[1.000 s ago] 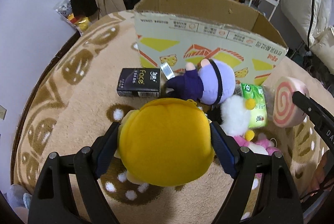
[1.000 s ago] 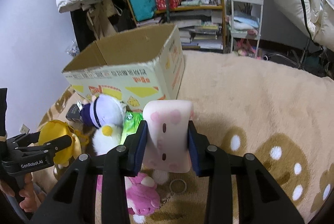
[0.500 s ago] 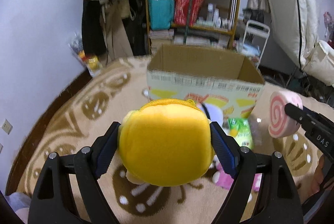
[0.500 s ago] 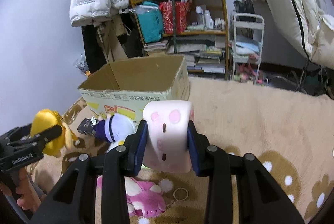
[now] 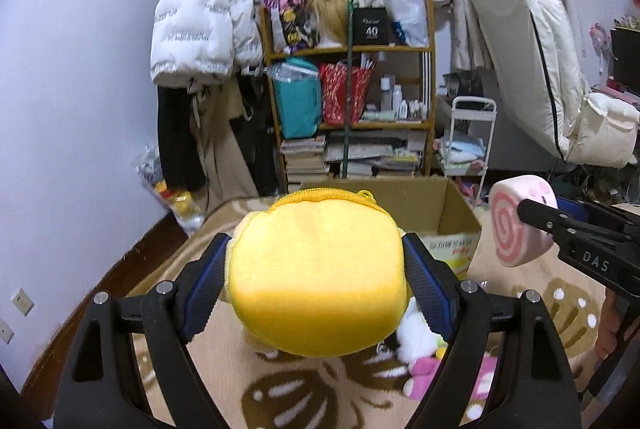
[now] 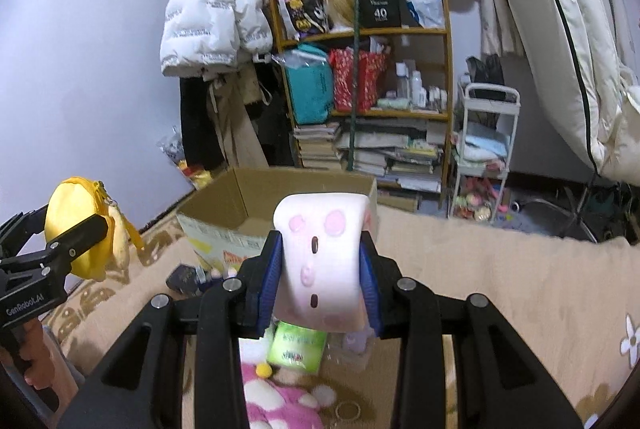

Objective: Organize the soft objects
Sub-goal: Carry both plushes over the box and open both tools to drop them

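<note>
My left gripper [image 5: 318, 279] is shut on a round yellow plush pouch [image 5: 320, 277] with a zipper, held in the air in front of the open cardboard box [image 5: 452, 213]. My right gripper [image 6: 320, 271] is shut on a pink swirl-roll plush [image 6: 322, 261], also raised before the box [image 6: 224, 201]. Each gripper shows in the other view: the roll [image 5: 516, 225] at right, the yellow pouch [image 6: 84, 229] at left. A pink and white plush [image 6: 276, 401], a green pack [image 6: 296, 345] and a black box [image 6: 182, 279] lie on the blanket below.
The beige patterned blanket [image 6: 500, 289] covers the surface. Behind the box stand a cluttered wooden shelf [image 5: 352, 85], a hanging white jacket [image 5: 200, 29], a small white cart [image 5: 468, 137] and a leaning mattress [image 5: 532, 49].
Both grippers have risen and tilted up with their plush toys, so the box now sits lower in view and the room behind shows.
</note>
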`<state>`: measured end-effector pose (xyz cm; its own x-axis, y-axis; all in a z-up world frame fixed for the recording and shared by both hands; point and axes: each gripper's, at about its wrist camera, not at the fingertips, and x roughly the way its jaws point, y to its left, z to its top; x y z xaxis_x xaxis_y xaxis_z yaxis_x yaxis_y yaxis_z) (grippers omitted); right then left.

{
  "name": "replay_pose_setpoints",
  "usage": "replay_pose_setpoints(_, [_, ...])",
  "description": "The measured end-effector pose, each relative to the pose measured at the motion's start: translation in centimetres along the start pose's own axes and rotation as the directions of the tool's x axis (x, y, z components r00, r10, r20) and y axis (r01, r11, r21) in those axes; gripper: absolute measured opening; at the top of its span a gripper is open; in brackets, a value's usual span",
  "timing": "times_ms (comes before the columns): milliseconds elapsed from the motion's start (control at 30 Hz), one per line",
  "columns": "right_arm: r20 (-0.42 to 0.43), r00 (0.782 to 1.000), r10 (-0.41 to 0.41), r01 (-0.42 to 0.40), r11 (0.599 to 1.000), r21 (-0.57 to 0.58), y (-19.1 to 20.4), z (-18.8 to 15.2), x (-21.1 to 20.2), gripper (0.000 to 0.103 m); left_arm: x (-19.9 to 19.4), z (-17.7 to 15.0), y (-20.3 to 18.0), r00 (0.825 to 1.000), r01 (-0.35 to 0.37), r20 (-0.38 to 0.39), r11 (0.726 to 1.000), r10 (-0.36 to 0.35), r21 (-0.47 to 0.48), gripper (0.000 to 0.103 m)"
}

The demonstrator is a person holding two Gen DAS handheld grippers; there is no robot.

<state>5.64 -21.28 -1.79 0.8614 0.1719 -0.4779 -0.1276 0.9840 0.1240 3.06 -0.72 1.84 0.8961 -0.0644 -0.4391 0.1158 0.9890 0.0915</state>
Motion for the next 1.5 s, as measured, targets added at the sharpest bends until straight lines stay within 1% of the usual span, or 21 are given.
replay_pose_setpoints(167, [0.038, 0.999, 0.018, -0.017, 1.000, -0.011, 0.2, 1.6, 0.4, 0.038, 0.5, 1.8, -0.1, 0.999, 0.006, 0.045, 0.999, -0.008, 0.038, 0.083])
replay_pose_setpoints(267, [0.053, 0.998, 0.022, -0.021, 1.000, -0.014, 0.2, 2.5, 1.0, 0.038, 1.3, 2.9, 0.1, 0.998, 0.005, 0.060, 0.999, -0.007, 0.041, 0.083])
replay_pose_setpoints(400, [0.073, 0.997, 0.031, -0.030, 0.999, -0.012, 0.0, 3.7, 2.1, 0.038, 2.9, 3.9, 0.4, 0.998, -0.002, 0.068, 0.999, -0.001, 0.035, 0.083])
replay_pose_setpoints(700, [0.079, 0.995, 0.057, -0.058, 0.998, 0.002, -0.5, 5.0, 4.9, 0.038, 6.5, 5.0, 0.5, 0.998, 0.016, 0.067, 1.000, -0.017, 0.020, 0.083])
replay_pose_setpoints(933, [0.073, 0.994, 0.077, -0.077, 0.997, -0.006, -0.7, 4.9, 6.9, 0.039, 9.3, 4.4, 0.1, 0.998, 0.039, 0.046, 0.999, -0.040, 0.025, 0.084])
replay_pose_setpoints(1033, [0.054, 0.995, 0.087, -0.088, 0.996, 0.008, -1.0, 4.5, 8.0, 0.039, 10.4, 3.8, -0.1, 0.998, 0.045, 0.032, 0.999, -0.046, 0.023, 0.084])
replay_pose_setpoints(1133, [0.036, 0.994, 0.104, -0.105, 0.994, 0.028, -1.3, 4.0, 9.0, 0.039, 11.9, 3.2, 0.0, 0.999, 0.053, 0.001, 0.998, -0.053, 0.017, 0.084])
replay_pose_setpoints(1300, [0.005, 0.992, 0.128, -0.128, 0.991, 0.024, -1.3, 3.2, 10.5, 0.039, 13.6, 2.5, -0.3, 0.998, 0.055, -0.034, 0.998, -0.054, 0.021, 0.084])
replay_pose_setpoints(1433, [-0.018, 0.991, 0.131, -0.131, 0.991, 0.017, -1.4, 2.6, 11.6, 0.039, 14.9, 1.9, -0.6, 0.994, 0.083, -0.069, 0.997, -0.083, 0.004, 0.084])
replay_pose_setpoints(1500, [-0.032, 0.990, 0.137, -0.136, 0.990, 0.027, -1.7, 2.3, 12.2, 0.039, 15.4, 1.5, -0.8, 0.993, 0.086, -0.088, 0.996, -0.085, 0.008, 0.084])
